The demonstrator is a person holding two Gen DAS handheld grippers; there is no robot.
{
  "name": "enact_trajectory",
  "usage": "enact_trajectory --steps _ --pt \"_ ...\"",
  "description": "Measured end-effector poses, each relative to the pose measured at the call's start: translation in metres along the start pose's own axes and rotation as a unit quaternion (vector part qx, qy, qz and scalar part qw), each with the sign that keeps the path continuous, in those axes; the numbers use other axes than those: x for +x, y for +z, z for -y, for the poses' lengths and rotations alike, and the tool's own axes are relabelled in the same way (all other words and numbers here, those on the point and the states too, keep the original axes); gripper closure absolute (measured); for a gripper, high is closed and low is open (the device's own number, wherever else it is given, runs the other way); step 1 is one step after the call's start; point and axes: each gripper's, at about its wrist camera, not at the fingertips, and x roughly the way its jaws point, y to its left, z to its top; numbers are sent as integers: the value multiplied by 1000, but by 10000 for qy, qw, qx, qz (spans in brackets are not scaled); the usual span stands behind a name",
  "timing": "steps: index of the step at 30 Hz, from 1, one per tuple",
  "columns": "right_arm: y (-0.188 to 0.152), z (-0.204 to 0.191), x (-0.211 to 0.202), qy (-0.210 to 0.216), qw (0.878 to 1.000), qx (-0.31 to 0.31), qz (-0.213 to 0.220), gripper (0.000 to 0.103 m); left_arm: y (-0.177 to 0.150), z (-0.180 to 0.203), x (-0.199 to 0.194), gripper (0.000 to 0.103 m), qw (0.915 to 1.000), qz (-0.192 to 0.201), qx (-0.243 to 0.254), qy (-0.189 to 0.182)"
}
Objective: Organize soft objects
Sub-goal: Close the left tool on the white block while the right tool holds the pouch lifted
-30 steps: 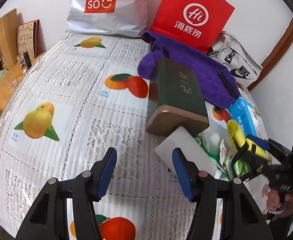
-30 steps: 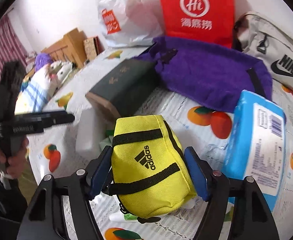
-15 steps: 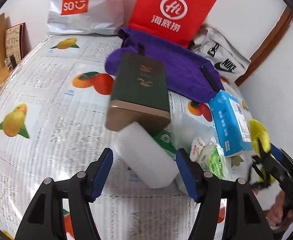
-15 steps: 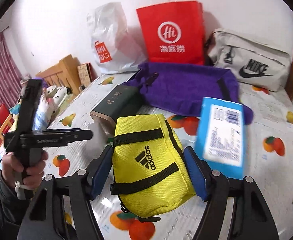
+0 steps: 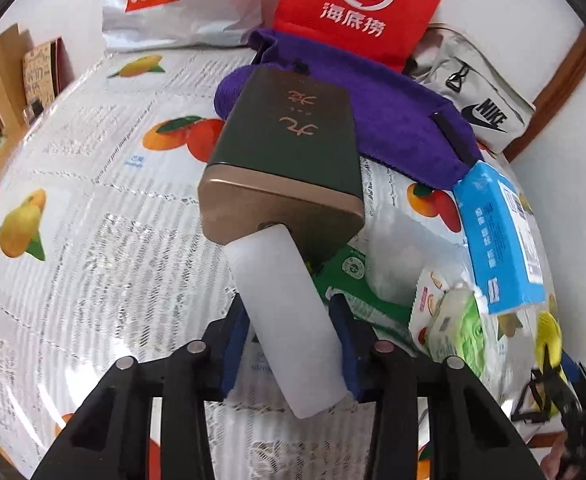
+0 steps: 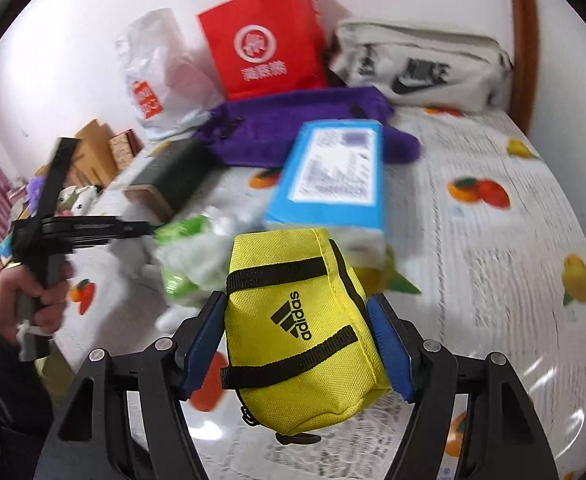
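Observation:
A white soft block (image 5: 289, 320) lies on the fruit-print bedspread (image 5: 93, 208), its far end against a dark green box (image 5: 293, 152). My left gripper (image 5: 289, 320) is closing around the block, and its blue pads (image 5: 235, 340) touch both long sides. The right gripper (image 6: 297, 320) is shut on a yellow Adidas pouch (image 6: 301, 328), held above the bed. That pouch (image 5: 549, 336) also shows at the lower right of the left wrist view. In the right wrist view a hand (image 6: 33, 296) holds the left gripper (image 6: 93, 226) at the left.
A purple bag (image 5: 393, 112), red paper bag (image 5: 361, 4), white Miniso bag (image 5: 161, 0) and grey Nike bag (image 5: 481, 100) line the wall. A blue tissue pack (image 5: 497, 232) and green wipes packets (image 5: 457, 328) lie right of the block. Wooden furniture (image 6: 93, 148) stands beside the bed.
My left gripper moved forward over the white block and narrowed onto it. The right gripper carried the yellow pouch rightward, away from the pile, and rolled slightly.

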Motion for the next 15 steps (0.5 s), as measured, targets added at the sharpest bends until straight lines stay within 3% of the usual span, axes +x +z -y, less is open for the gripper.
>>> enact_trajectory --steps 4,15 --pt "-5 6 11 -67 9999 35 -83 33 -7 -3 -9 66 9997 106 118 159" --pt "-6 0 13 61 9999 71 -115 34 -15 -19 -38 66 9998 193 11 4"
